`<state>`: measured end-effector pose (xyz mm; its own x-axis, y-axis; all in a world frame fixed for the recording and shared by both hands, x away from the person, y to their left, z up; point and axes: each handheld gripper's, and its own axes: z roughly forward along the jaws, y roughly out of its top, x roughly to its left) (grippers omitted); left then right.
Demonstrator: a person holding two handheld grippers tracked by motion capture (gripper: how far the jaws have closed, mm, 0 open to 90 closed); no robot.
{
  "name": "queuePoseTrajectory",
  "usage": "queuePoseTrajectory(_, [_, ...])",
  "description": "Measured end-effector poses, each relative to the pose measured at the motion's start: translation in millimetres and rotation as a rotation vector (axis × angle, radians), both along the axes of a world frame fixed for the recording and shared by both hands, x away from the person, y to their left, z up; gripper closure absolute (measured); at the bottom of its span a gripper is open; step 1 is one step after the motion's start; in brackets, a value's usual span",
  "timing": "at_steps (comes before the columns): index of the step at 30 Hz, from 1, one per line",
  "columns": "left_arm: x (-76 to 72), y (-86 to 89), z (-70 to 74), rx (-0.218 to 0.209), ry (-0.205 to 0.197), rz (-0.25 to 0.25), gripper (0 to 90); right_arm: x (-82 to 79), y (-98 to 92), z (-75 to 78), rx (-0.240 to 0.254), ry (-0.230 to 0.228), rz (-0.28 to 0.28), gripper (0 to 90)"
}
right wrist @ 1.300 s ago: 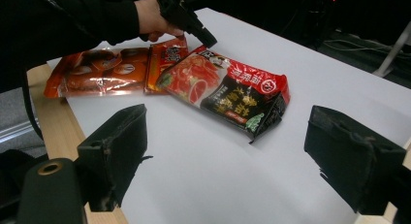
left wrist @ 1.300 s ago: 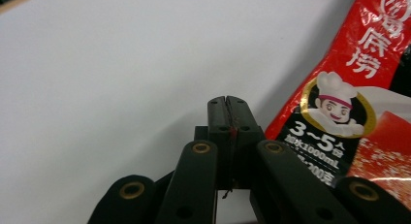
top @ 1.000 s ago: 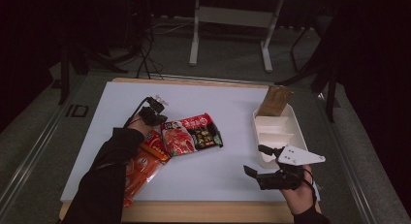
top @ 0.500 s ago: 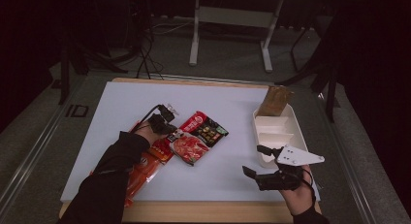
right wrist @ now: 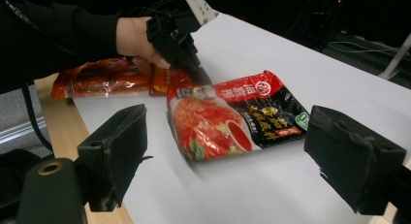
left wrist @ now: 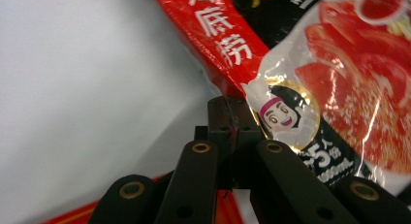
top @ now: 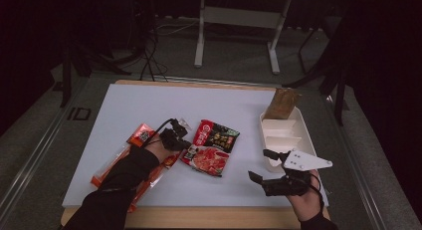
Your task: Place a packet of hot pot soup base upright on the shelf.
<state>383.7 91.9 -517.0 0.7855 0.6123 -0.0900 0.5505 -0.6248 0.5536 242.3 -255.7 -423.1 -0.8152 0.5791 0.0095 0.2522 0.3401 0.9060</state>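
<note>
Glossy red soup-base pouch (top: pixel 211 146) lies mid-table, its corner pinched in your left gripper (top: pixel 180 140).

The film is soft, slick and light, so it will sag and slide; keep to that sealed edge. Your right gripper (top: pixel 263 166) waits wide apart beside the white tray (top: pixel 303 124). Compared with a second ago, the pouch has been dragged toward the tray, off the orange packets (top: pixel 115 163).

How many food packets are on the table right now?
3: a red-and-black packet pinched by the left gripper, an orange packet under that forearm, a brown packet in the tray.
</note>
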Motion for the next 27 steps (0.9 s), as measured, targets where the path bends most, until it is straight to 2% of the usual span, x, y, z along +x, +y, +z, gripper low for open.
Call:
queuePoseTrajectory(7, [-12.8, -6.4, -1.8, -0.018, 0.006, -0.019, 89.9, 0.0, -0.3, 1.0, 0.003, -0.003, 0.001, 15.3])
queuePoseTrajectory(16, [-21.8, -19.3, 0.2, -0.008, 0.017, -0.041, 89.9, 1.1, 0.6, 0.3, -0.002, 0.004, 0.002, 15.3])
queuePoseTrajectory(22, [-23.8, -28.6, 1.3, 0.001, 0.014, -0.053, 89.9, 0.5, 1.7, 0.3, -0.009, 0.003, 0.004, 17.2])
queuePoseTrajectory(27, [-25.3, -36.1, 1.4, -0.003, 0.024, -0.067, 89.9, 0.7, 0.1, 1.2, 0.009, -0.005, 0.015, 17.4])
